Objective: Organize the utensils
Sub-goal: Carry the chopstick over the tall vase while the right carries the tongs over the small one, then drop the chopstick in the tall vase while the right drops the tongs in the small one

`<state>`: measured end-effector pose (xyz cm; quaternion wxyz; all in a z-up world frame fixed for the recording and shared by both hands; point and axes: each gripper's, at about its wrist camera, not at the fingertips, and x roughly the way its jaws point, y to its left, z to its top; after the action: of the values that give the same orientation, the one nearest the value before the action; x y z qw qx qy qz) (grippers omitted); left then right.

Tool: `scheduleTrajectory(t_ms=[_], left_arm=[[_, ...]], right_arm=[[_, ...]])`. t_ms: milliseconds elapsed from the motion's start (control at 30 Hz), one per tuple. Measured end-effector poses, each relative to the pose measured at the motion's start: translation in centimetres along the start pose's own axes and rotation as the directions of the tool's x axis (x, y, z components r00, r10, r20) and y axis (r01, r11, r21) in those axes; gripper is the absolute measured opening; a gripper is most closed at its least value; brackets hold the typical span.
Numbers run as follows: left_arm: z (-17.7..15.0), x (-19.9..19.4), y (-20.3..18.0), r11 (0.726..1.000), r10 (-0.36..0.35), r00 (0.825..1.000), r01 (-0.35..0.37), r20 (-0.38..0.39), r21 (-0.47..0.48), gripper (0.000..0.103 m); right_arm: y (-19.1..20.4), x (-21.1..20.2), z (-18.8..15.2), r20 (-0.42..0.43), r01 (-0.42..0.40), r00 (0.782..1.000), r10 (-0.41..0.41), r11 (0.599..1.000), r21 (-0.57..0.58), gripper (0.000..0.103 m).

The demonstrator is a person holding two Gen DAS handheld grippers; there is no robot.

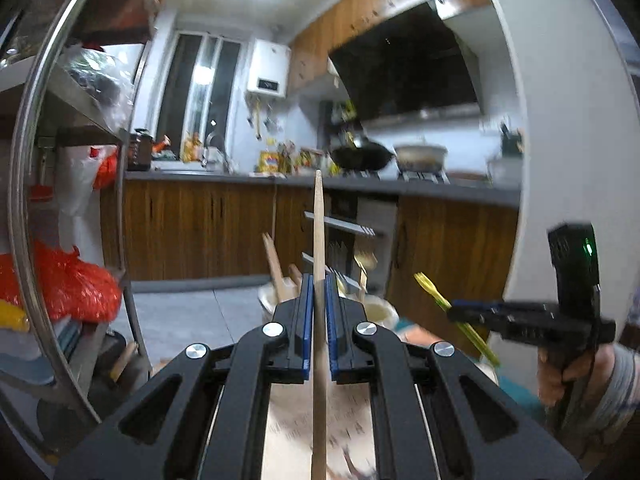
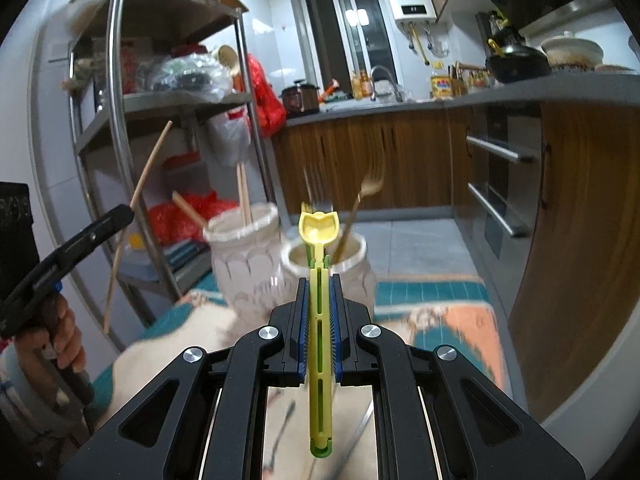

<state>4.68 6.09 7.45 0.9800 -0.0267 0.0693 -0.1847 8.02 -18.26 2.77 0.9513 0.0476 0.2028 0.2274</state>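
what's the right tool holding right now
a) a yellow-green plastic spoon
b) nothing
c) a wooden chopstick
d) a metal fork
a: the right tool is shut on the yellow-green plastic spoon, whose bowl points toward the two white jars; the wooden chopstick is in the left tool.

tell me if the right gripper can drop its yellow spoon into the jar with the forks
Probably yes: the right gripper holds the yellow spoon just short of the fork jar, whose mouth looks partly open beside the forks.
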Motion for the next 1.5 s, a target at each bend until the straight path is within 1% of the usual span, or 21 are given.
scheduleTrajectory(t_ms=[133, 267, 400, 600, 700, 833, 900, 1100, 1200, 1400, 1433, 1500], left_arm=[[1.9, 2.3, 2.8, 0.996, 0.006, 0.999, -0.002, 0.04, -0.09, 0.006], [3.1, 4.9, 4.6, 0.991, -0.005, 0.998, 0.014, 0.061, -0.136, 0.006], [3.7, 7.4, 5.7, 0.985, -0.013, 0.996, 0.027, 0.084, -0.172, 0.006], [4.4, 10.0, 6.8, 0.975, -0.021, 0.993, 0.046, 0.12, -0.217, 0.006], [4.2, 11.5, 7.0, 0.973, -0.025, 0.993, 0.05, 0.114, -0.227, 0.006], [3.5, 12.4, 6.7, 0.976, -0.031, 0.995, 0.052, 0.098, -0.214, 0.006], [3.1, 12.8, 6.8, 0.975, -0.042, 0.995, 0.06, 0.085, -0.214, 0.006], [2.2, 12.9, 6.9, 0.978, -0.091, 0.995, 0.096, 0.038, -0.183, 0.006], [1.7, 12.7, 6.9, 0.982, -0.091, 0.996, 0.093, 0.017, -0.162, 0.006], [1.3, 11.9, 7.0, 0.987, -0.085, 0.996, 0.084, -0.002, -0.135, 0.006], [1.3, 11.8, 7.0, 0.988, -0.083, 0.997, 0.081, -0.008, -0.129, 0.006], [1.4, 11.5, 7.0, 0.99, -0.081, 0.997, 0.08, -0.01, -0.117, 0.006]], right_arm=[[-0.1, 1.3, 2.3, 0.055, -0.022, 0.998, 0.021, 1.0, 0.016, 0.01], [-0.7, 3.0, 4.3, 0.103, -0.06, 0.993, 0.054, 0.997, 0.057, 0.01], [-1.2, 4.8, 5.4, 0.14, -0.076, 0.988, 0.066, 0.995, 0.066, 0.01], [-2.2, 7.5, 5.7, 0.155, -0.113, 0.983, 0.097, 0.989, 0.098, 0.01], [-2.5, 8.7, 5.7, 0.148, -0.131, 0.982, 0.114, 0.985, 0.116, 0.01], [-2.5, 10.0, 5.2, 0.153, -0.152, 0.979, 0.133, 0.981, 0.123, 0.01], [-2.3, 10.4, 5.0, 0.17, -0.145, 0.977, 0.126, 0.983, 0.109, 0.01], [-2.0, 11.4, 4.6, 0.167, -0.095, 0.983, 0.082, 0.993, 0.07, 0.01], [-1.8, 11.5, 4.5, 0.168, -0.08, 0.983, 0.069, 0.995, 0.061, 0.01], [-1.0, 11.1, 3.8, 0.127, -0.021, 0.992, 0.021, 1.0, 0.0, 0.01], [-0.7, 11.1, 3.7, 0.105, 0.001, 0.994, 0.002, 1.0, -0.02, 0.01], [-0.4, 10.8, 3.5, 0.086, 0.011, 0.996, -0.007, 0.999, -0.037, 0.01]])
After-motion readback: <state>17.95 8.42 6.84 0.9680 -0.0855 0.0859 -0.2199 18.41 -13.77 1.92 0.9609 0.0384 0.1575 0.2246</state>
